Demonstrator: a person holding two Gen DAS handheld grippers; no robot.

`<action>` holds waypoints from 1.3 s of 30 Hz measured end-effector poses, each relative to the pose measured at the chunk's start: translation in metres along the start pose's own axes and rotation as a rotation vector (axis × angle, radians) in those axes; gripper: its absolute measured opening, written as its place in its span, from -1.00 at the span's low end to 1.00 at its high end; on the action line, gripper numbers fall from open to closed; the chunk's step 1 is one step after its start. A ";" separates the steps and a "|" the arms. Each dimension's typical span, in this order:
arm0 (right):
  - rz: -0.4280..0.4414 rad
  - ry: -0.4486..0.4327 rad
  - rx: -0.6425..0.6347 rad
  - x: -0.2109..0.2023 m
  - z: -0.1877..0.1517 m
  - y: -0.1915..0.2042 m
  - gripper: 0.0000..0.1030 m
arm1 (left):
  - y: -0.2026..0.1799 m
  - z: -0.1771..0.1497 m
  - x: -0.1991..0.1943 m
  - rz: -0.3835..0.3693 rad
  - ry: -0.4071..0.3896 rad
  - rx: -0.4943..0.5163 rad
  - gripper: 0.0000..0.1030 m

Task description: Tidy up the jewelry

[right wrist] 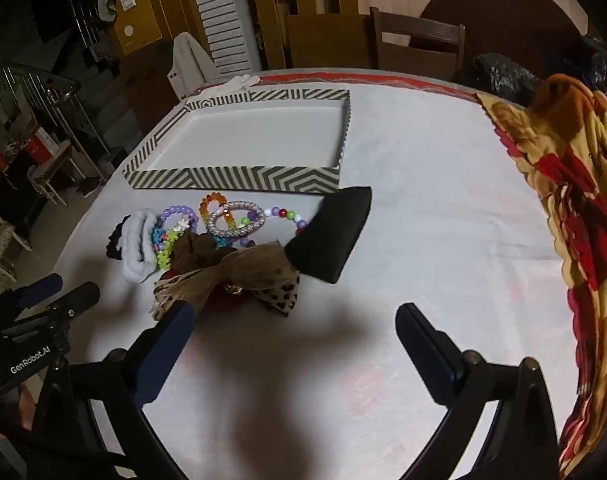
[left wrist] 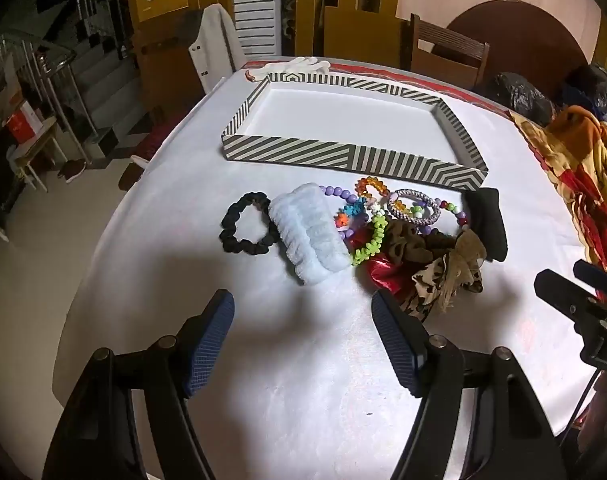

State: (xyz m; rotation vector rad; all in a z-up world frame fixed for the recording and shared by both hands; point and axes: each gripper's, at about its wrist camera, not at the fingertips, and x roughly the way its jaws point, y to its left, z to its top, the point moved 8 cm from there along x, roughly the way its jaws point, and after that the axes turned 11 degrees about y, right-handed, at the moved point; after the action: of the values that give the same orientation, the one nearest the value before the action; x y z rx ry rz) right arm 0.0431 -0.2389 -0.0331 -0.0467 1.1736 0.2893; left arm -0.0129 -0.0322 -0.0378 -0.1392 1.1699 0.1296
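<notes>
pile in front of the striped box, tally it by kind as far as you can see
Beaded bracelets, tangled, so roughly: 5, among them the amber one and the neon green one
Scrunchies: 3, black, pale blue, brown
Bows: 2, burlap and leopard print, red
Black pouch: 1
Total: about 11, none yet in the striped box
</notes>
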 end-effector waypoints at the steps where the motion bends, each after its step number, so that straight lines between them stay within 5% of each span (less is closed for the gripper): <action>1: 0.005 0.001 0.002 0.000 0.000 -0.001 0.99 | 0.000 0.000 -0.001 -0.004 -0.003 -0.004 0.14; 15: 0.021 -0.001 -0.007 0.002 -0.002 0.005 0.99 | 0.009 0.000 0.002 -0.017 0.014 -0.026 0.15; 39: 0.031 0.042 -0.023 0.013 -0.001 0.009 0.99 | 0.020 0.015 0.003 -0.199 0.044 -0.023 0.18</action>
State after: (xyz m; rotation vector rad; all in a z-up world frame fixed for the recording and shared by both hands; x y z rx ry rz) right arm 0.0450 -0.2280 -0.0446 -0.0549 1.2131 0.3303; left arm -0.0019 -0.0098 -0.0360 -0.2790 1.1922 -0.0357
